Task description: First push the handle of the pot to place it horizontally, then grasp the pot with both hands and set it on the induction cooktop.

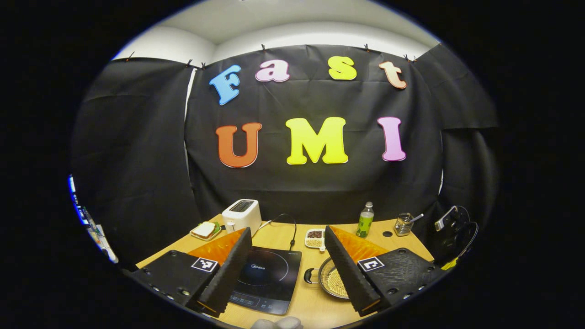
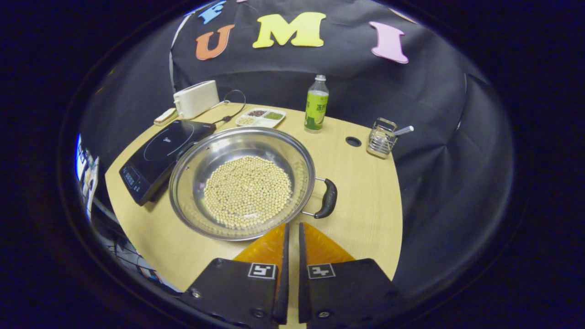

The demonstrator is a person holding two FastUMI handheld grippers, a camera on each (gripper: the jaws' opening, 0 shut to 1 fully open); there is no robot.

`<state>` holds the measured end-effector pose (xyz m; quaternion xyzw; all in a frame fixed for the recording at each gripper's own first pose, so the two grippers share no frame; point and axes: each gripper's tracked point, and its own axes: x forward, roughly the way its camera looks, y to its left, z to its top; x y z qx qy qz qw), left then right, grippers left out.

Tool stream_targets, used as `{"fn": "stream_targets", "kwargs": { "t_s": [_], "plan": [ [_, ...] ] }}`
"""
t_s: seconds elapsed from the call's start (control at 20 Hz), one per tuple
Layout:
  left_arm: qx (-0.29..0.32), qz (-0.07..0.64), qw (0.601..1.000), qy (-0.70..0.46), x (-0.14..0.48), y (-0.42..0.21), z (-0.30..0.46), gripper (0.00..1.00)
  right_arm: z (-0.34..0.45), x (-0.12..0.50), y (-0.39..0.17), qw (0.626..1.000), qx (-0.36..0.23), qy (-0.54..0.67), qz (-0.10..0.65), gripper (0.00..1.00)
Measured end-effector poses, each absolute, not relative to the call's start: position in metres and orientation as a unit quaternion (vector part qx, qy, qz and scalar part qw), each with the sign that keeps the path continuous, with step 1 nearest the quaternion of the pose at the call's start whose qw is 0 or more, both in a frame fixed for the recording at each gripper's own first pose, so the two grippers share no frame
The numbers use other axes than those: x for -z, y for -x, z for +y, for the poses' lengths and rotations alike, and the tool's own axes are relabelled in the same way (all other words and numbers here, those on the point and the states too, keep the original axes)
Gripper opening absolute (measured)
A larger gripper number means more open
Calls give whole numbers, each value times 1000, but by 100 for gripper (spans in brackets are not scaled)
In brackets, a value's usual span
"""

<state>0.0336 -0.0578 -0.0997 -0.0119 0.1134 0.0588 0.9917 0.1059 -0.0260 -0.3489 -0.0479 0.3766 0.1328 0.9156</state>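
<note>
A steel pot (image 2: 242,183) holding pale beans stands on the wooden table, its black right handle (image 2: 327,198) pointing toward the table's right side. Its other handle (image 1: 311,275) faces the black induction cooktop (image 2: 160,153), which lies just left of the pot. My right gripper (image 2: 292,226) is shut with nothing in it, its tips just short of the pot's near rim, left of the right handle. My left gripper (image 1: 288,228) is open and held above the table. The cooktop (image 1: 267,278) lies between its fingers, and the pot (image 1: 331,278) is partly hidden behind the right finger.
At the back of the table (image 2: 365,196) are a white toaster (image 2: 196,98), a divided dish of grains (image 2: 260,117), a green bottle (image 2: 316,105) and a wire utensil holder (image 2: 381,137). A plate with a sandwich (image 1: 204,230) sits left of the toaster. A cable hole (image 2: 353,141) is near the holder.
</note>
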Motion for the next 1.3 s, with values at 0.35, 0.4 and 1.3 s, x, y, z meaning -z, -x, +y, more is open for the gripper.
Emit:
{"fn": "stream_targets", "kwargs": {
  "t_s": [0.35, 0.4, 1.3],
  "plan": [
    [24, 165, 986, 24, 149, -16, -54, 95, -29, 334, -64, 932, -43, -8, 359, 64],
    [32, 172, 984, 27, 155, -14, -54, 95, -29, 334, -59, 934, -31, -13, 357, 64],
    [33, 357, 933, 42, 344, -77, -108, 96, -34, 372, -141, 921, -33, -56, 383, 89]
  ]
}}
